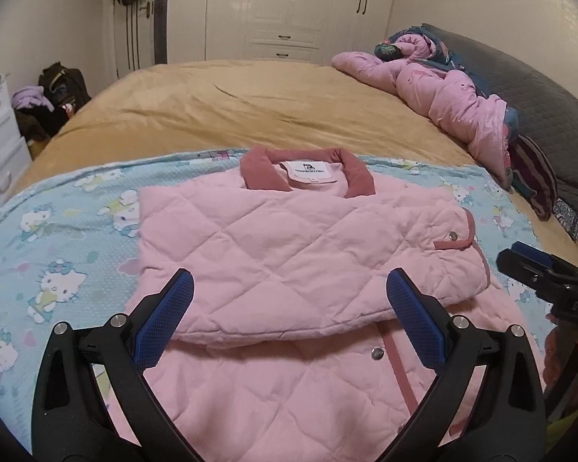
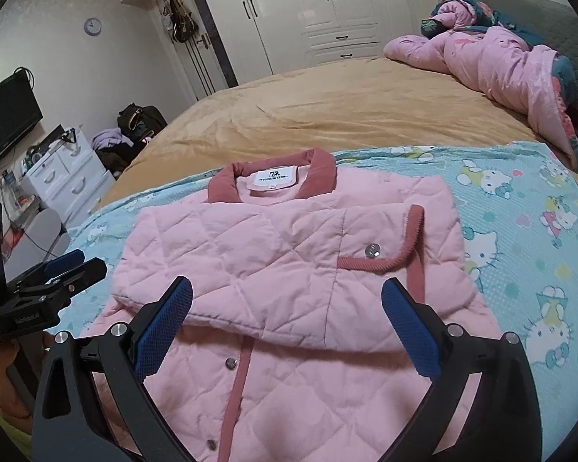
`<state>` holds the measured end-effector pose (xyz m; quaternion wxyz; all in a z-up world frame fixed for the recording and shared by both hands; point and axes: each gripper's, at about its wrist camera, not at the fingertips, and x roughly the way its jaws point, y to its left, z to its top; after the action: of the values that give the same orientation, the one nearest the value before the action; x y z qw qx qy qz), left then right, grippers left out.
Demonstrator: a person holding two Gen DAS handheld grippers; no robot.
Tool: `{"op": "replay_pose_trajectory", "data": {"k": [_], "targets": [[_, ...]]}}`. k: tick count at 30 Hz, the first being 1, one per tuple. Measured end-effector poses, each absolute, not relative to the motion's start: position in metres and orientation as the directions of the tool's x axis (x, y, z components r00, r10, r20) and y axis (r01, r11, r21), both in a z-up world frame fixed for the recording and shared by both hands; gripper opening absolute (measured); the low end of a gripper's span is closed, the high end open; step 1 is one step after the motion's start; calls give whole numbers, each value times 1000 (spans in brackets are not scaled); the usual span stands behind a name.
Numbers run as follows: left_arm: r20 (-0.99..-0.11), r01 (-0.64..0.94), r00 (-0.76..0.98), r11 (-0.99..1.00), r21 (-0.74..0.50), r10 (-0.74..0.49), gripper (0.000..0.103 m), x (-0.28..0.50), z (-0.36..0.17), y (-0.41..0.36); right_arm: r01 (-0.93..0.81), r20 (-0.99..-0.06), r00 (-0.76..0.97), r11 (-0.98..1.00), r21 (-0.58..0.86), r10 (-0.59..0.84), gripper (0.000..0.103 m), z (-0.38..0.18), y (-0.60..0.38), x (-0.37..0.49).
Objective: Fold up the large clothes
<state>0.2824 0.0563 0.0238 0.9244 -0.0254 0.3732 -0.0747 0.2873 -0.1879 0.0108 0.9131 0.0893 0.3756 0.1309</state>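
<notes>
Pink jacket [image 1: 289,238] lies beneath both open grippers, untouched.

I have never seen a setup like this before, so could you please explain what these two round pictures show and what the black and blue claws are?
Each picture comes from a fisheye camera mounted on a hand-held gripper, looking along its two blue-padded fingers. One shows the left gripper, the other the right gripper; each also catches the other at its edge. A person holds them; no robot arm is involved. Both stand open and hold nothing. Below them a pink quilted jacket, sleeves folded across its front, lies on a cartoon-cat sheet spread over a bed. A crumpled pink quilt lies farther back.
</notes>
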Motion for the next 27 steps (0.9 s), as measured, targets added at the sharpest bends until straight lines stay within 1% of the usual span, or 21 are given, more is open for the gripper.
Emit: {"op": "replay_pose_trajectory", "data": {"k": [10, 20, 27], "targets": [[-649, 78, 744, 985, -153, -160, 94, 239, 49, 74, -157, -630, 719, 952, 262, 292, 98, 44, -201, 248], [-636, 67, 762, 991, -118, -127, 94, 199, 63, 73, -173, -601, 741, 950, 261, 300, 98, 69, -206, 216], [-626, 76, 771, 993, -96, -119, 94, 175, 68, 67, -188, -595, 741, 946, 262, 312, 98, 75, -207, 197]]}}
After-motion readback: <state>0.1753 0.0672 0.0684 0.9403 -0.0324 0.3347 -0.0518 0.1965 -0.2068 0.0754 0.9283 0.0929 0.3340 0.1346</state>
